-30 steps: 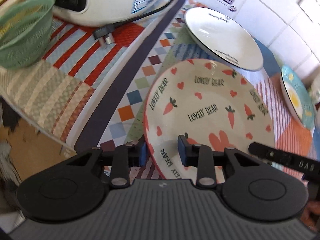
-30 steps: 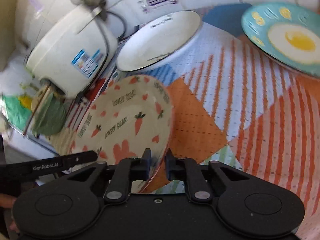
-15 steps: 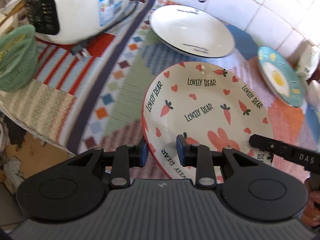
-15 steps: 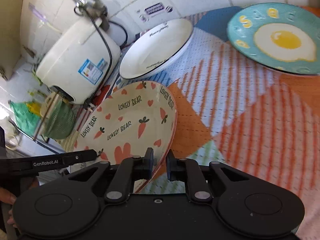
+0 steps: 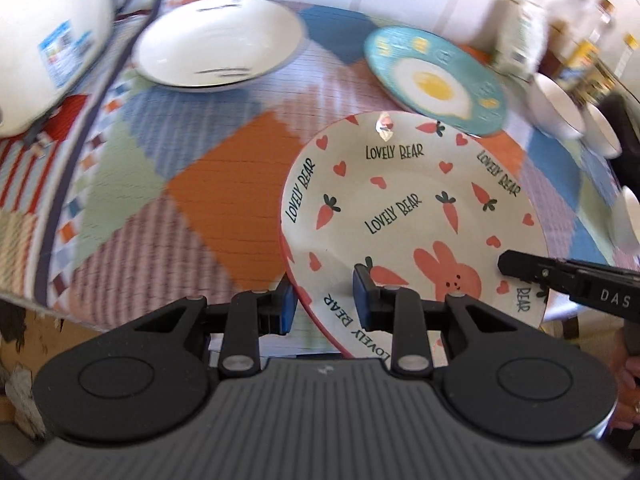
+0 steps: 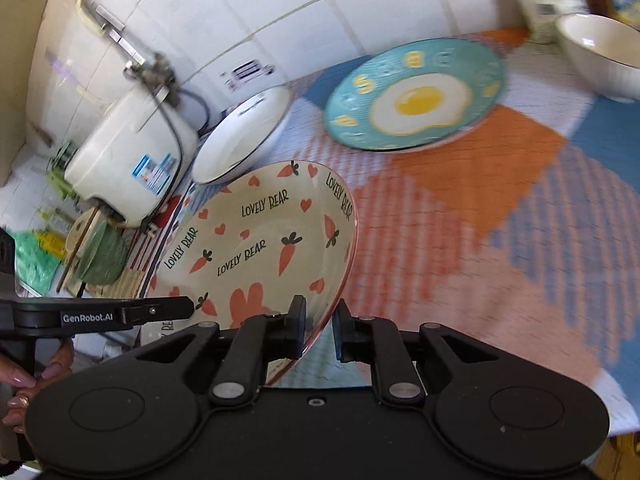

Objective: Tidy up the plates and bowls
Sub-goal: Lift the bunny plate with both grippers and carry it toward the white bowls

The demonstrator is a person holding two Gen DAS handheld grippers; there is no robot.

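A patchwork cloth (image 5: pixel 224 184) covers the table, a cooker (image 6: pixel 132 160) at ten o'clock. None of the crockery is stacked yet: the white plate (image 5: pixel 218 40), egg plate (image 6: pixel 416 96) and bowl (image 6: pixel 600 52) sit apart. The carrot plate (image 5: pixel 412 216) hangs above the cloth, its near rim clamped by both nearly closed grippers, left (image 5: pixel 322 304) and right (image 6: pixel 319 330).
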